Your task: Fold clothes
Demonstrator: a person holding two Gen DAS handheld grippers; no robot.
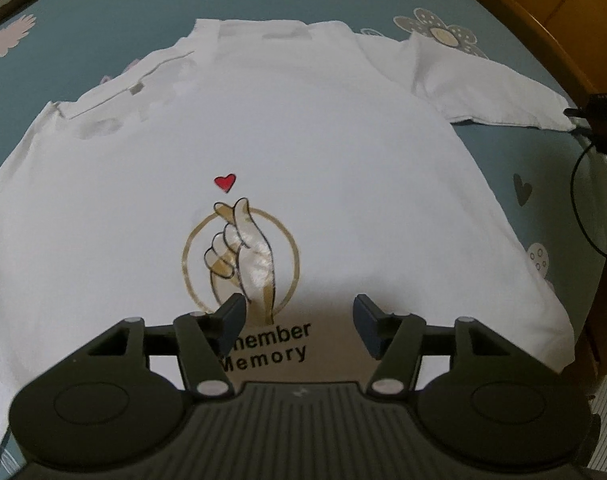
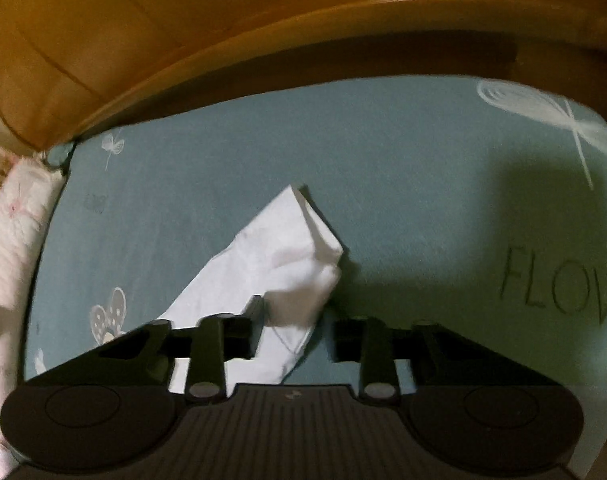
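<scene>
A: Looking through the left wrist view, the left tool [image 1: 299,322] hovers spread and empty over the white T-shirt [image 1: 283,140], which lies flat on the bed [image 1: 103,8] ready for folding.

B: Right wrist view: the right tool [image 2: 297,330] stands spread, unclamped around the sleeve [image 2: 271,256], probably to fold it inward.

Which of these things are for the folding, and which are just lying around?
For the folding:
white T-shirt
its sleeve
left gripper, open above the shirt
right gripper, jaws apart over the sleeve

Just there:
blue flowered sheet
wooden bed frame
pale pillow
black cable
</scene>
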